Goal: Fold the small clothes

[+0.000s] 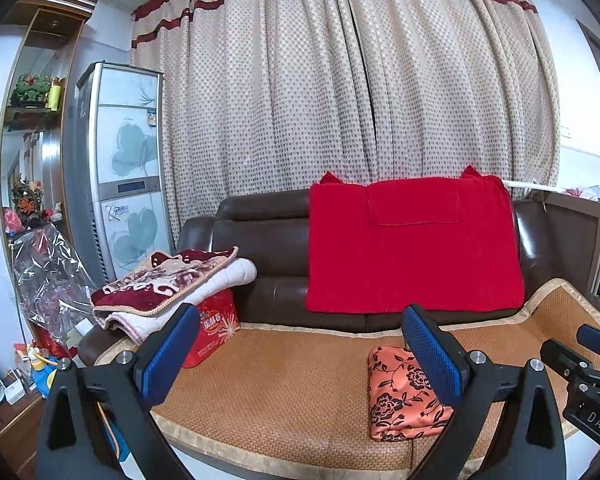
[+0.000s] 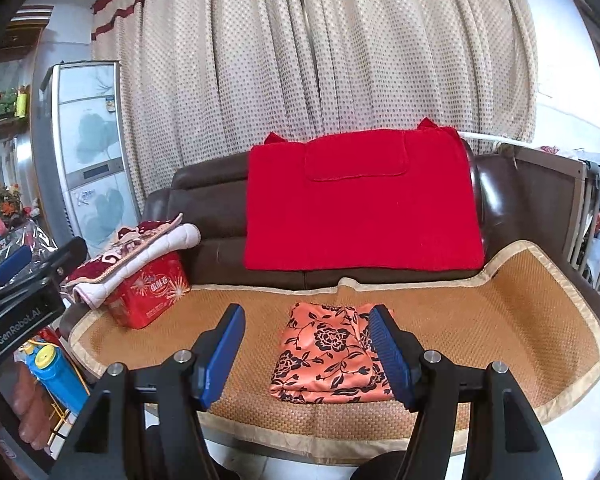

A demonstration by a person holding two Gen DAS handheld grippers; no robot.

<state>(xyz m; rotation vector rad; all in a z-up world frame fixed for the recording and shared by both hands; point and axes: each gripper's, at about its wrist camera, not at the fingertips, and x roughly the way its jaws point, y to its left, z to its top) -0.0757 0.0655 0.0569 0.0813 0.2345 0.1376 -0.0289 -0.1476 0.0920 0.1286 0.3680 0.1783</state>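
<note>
- Sofa (image 2: pixel 204 200) with woven mat (image 2: pixel 500 320); folded floral garment (image 2: pixel 324 356) lying flat mid-mat.
- Left hand-held gripper (image 1: pixel 300 356), right hand-held gripper (image 2: pixel 308 356): both wide, empty.
- Fold apparently finished; nothing visibly left.

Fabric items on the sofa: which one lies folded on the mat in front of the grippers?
The orange floral cloth, alone on the woven mat. The red cloth drapes the backrest; the quilts sit on a red box.

"GenRobot.AI" stands on the left claw (image 2: pixel 8 268).
</note>
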